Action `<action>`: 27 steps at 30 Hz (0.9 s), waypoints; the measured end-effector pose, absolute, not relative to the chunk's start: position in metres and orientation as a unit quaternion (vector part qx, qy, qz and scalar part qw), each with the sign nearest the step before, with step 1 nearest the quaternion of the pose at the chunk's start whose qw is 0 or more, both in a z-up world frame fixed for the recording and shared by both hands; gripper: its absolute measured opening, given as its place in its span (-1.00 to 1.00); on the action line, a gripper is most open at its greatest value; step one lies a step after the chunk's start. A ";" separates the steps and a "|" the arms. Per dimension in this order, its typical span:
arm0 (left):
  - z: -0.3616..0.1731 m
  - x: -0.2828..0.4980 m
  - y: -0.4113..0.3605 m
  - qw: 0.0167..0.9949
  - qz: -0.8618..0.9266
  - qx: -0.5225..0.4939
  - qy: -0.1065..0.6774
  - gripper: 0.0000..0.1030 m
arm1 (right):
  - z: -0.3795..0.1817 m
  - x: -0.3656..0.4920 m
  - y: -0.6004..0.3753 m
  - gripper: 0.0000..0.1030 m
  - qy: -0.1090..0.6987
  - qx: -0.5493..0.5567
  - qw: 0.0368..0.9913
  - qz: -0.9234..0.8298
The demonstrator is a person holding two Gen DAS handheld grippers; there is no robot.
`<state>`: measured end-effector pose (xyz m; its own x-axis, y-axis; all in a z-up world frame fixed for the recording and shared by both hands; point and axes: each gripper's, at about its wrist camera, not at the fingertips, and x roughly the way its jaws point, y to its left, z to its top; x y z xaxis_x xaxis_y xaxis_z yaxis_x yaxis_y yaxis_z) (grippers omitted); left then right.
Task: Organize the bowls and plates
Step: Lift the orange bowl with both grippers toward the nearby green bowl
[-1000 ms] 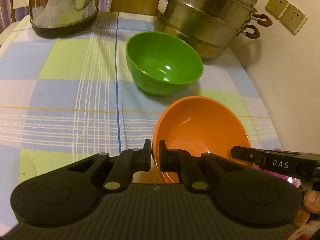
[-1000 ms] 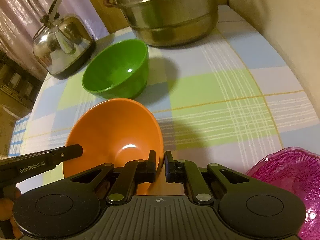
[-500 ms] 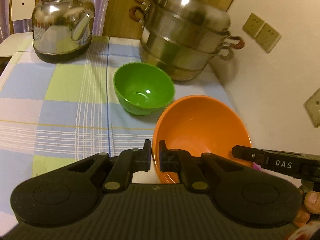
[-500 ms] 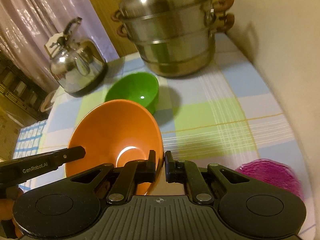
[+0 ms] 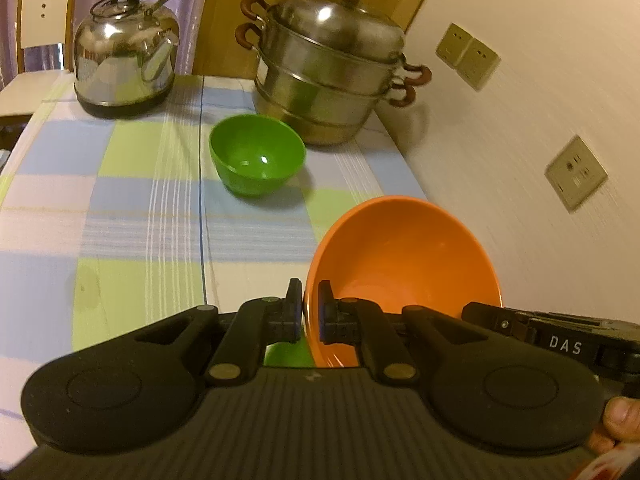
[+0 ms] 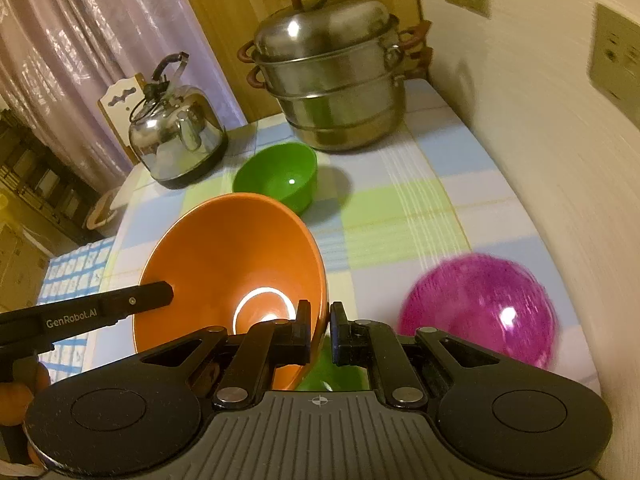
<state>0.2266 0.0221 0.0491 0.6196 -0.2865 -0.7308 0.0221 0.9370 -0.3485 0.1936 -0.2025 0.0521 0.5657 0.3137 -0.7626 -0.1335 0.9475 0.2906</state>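
An orange bowl (image 5: 404, 256) hangs tilted above the table, held by both grippers on opposite sides of its rim. My left gripper (image 5: 309, 312) is shut on its left rim. In the right wrist view the same orange bowl (image 6: 232, 264) has my right gripper (image 6: 320, 330) shut on its right rim. A green bowl (image 5: 257, 159) stands upright on the checked tablecloth beyond, also seen as the green bowl (image 6: 278, 178). A pink glass bowl (image 6: 480, 304) sits on the table at the right, blurred. Something green (image 6: 332, 372) shows just below the orange bowl.
A steel kettle (image 5: 124, 46) stands at the back left and a stacked steel steamer pot (image 5: 328, 68) at the back right. The wall with sockets (image 5: 576, 172) runs close along the table's right edge. A chair (image 5: 42, 12) stands behind the table.
Both grippers have lifted the orange bowl up and back from the table. The green bowl, kettle and pot now look smaller and farther, and the pink bowl sits lower beneath the right gripper.
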 end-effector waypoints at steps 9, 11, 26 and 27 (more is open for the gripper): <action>0.034 0.180 0.003 0.878 -0.097 -0.158 0.440 -0.88 | 0.045 0.144 -0.222 -0.83 0.456 0.104 0.876 0.117; 0.032 0.172 0.000 0.878 -0.097 -0.157 0.443 -0.88 | 0.044 0.136 -0.224 -0.83 0.456 0.105 0.876 0.115; 0.022 0.130 0.001 0.872 -0.089 -0.165 0.453 -0.88 | 0.040 0.098 -0.225 -0.83 0.456 0.107 0.876 0.118; 0.023 0.127 0.001 0.872 -0.089 -0.162 0.452 -0.88 | 0.039 0.095 -0.225 -0.83 0.456 0.108 0.875 0.118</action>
